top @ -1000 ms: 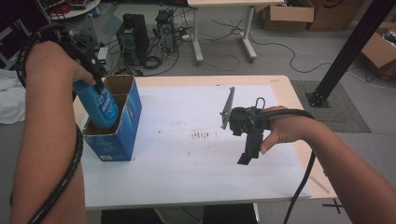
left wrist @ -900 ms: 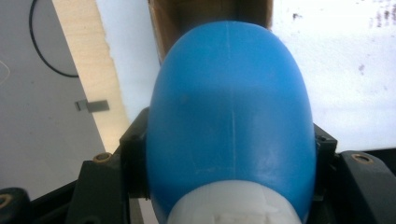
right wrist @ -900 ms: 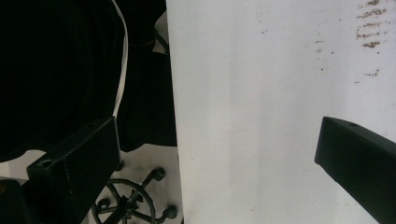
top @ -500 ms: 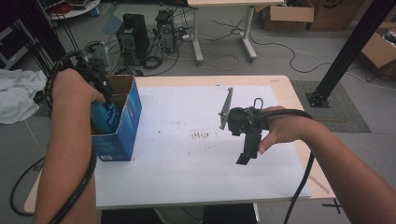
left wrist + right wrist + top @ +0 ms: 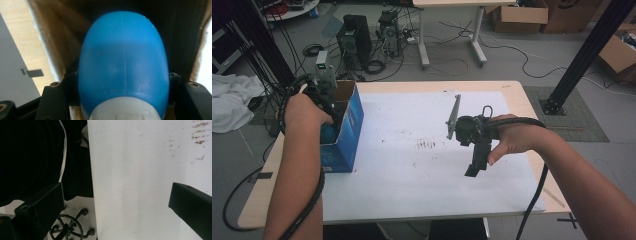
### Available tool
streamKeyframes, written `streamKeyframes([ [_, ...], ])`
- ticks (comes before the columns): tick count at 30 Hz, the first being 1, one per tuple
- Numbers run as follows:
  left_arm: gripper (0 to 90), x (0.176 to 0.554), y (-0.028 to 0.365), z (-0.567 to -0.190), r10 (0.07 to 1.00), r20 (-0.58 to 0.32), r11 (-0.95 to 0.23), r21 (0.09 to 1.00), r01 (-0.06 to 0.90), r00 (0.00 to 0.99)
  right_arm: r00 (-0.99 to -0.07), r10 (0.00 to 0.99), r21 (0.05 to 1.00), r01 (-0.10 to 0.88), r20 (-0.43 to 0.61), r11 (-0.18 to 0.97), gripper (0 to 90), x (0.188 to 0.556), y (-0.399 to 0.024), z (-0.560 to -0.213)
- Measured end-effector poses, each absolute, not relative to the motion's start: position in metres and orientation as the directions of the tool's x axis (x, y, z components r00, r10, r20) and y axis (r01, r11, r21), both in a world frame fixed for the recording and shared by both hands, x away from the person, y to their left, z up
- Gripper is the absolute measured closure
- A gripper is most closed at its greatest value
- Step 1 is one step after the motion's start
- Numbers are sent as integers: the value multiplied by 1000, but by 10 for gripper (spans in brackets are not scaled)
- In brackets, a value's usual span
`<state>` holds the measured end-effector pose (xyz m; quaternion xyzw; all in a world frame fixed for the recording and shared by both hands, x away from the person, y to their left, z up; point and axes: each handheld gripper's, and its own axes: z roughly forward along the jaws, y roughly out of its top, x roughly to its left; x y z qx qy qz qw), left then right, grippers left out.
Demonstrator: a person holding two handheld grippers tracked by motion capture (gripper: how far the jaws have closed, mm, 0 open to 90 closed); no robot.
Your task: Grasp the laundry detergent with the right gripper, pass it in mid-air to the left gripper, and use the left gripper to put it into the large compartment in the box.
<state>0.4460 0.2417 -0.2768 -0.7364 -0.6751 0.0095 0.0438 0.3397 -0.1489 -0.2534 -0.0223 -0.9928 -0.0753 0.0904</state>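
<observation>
High view overlooks table (image 5: 412, 200), gripper views very close, perhaps downward.

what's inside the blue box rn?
A blue bottle with a white cap, clamped in the left tongs, sits inside the blue box. The box's bottom is hidden by the bottle and hand.

In the high view the left gripper (image 5: 323, 107) is mostly hidden behind the hand (image 5: 304, 111) and the wall of the box (image 5: 343, 135), and the blue bottle (image 5: 330, 133) shows as a sliver. In the left gripper view the bottle (image 5: 123, 65) is cut off at the bottom edge and covers the jaws. The right gripper (image 5: 115, 205) has both jaws cropped by the frame.
</observation>
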Motion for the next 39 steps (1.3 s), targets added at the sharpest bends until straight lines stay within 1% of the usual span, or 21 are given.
streamKeyframes([
  [7, 385, 447, 241, -288, 995, 45, -85, -74, 994, 88, -983, 32, 150, 60, 180, 987, 0, 338, -150, -254],
  [17, 383, 447, 240, -290, 994, 47, -94, -62, 994, 97, -983, 36, 152, 64, 179, 986, 0, 338, -152, -255],
  [20, 381, 446, 241, -290, 996, 34, -80, -64, 995, 82, -984, 38, 154, 66, 177, 986, 0, 337, -153, -254],
  [23, 380, 446, 243, -290, 995, 25, -91, -61, 994, 93, -984, 40, 153, 67, 172, 986, 0, 337, -154, -253],
  [26, 379, 446, 245, -291, 998, 2, -70, -58, 996, 70, -984, 41, 156, 68, 172, 985, 0, 336, -155, -253],
  [29, 358, 445, 246, -291, 998, 7, -59, -75, 995, 60, -984, 42, 154, 69, 173, 986, 0, 336, -155, -253],
  [30, 329, 445, 246, -291, 998, 14, -53, -77, 996, 55, -984, 40, 154, 67, 171, 986, 0, 336, -154, -253],
  [39, 306, 444, 242, -287, 997, 38, -67, -49, 997, 69, -984, 35, 147, 61, 172, 987, 0, 335, -151, -253],
])
